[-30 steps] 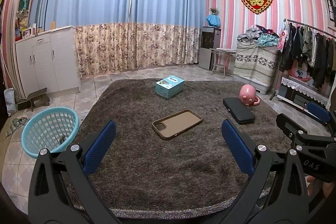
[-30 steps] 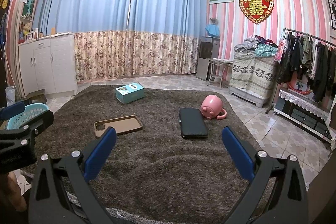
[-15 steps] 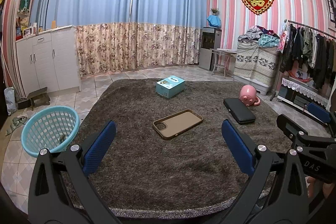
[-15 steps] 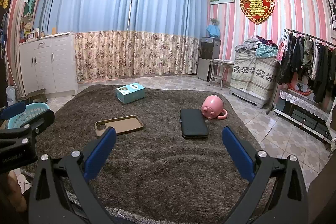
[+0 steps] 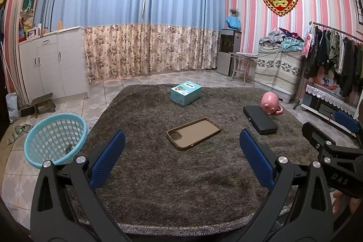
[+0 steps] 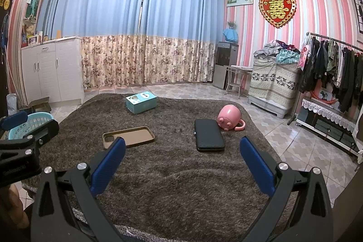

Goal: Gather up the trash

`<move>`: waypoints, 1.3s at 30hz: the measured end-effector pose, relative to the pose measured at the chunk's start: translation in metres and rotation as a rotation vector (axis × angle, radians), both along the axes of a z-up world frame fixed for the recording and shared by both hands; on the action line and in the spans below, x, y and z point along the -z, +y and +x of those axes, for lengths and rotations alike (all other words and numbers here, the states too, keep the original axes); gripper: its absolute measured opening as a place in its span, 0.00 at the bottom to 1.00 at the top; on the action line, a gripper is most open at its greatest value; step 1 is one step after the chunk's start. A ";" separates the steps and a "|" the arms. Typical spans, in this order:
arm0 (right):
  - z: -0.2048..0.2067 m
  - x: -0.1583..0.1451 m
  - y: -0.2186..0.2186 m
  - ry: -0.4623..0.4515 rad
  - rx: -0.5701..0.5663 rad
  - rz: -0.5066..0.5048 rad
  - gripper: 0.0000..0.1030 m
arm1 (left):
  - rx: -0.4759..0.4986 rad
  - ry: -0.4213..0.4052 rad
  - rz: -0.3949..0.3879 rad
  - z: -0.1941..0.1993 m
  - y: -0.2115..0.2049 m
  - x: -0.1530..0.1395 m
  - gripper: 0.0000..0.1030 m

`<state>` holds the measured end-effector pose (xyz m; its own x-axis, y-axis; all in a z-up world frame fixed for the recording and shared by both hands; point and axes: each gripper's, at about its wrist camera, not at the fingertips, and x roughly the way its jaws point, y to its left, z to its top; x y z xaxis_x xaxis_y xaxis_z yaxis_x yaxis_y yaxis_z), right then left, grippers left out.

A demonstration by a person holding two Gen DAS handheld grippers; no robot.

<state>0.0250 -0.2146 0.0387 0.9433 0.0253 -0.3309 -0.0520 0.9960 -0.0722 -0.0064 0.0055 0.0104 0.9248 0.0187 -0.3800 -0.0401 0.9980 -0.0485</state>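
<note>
1. Big shaggy brown rug (image 5: 181,185) carries everything.
2. Blue basket (image 5: 55,140) sits on the tiles off the rug's left edge.
3. My left gripper (image 5: 181,158) and right gripper (image 6: 181,158) both hang wide open, empty.
4. Teal box (image 5: 186,92) near the far edge, well ahead of both jaws.
5. Brown phone case (image 5: 194,133) mid-rug, just ahead of my left jaws.

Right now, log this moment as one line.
stage: pre-grasp | left gripper: open | right gripper: open | rug: phone case, teal box | basket: beside rug
</note>
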 end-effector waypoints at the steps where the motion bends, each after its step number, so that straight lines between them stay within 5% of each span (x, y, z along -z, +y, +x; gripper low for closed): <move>1: 0.000 0.000 -0.001 0.000 0.000 0.002 0.96 | -0.003 -0.001 -0.001 0.000 0.000 0.000 0.95; 39: 0.003 0.004 -0.005 0.003 -0.001 -0.004 0.96 | -0.004 0.002 -0.006 -0.001 -0.011 0.005 0.95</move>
<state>0.0277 -0.2196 0.0352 0.9425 0.0250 -0.3333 -0.0533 0.9957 -0.0760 -0.0075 -0.0058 0.0058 0.9238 0.0202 -0.3824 -0.0443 0.9975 -0.0544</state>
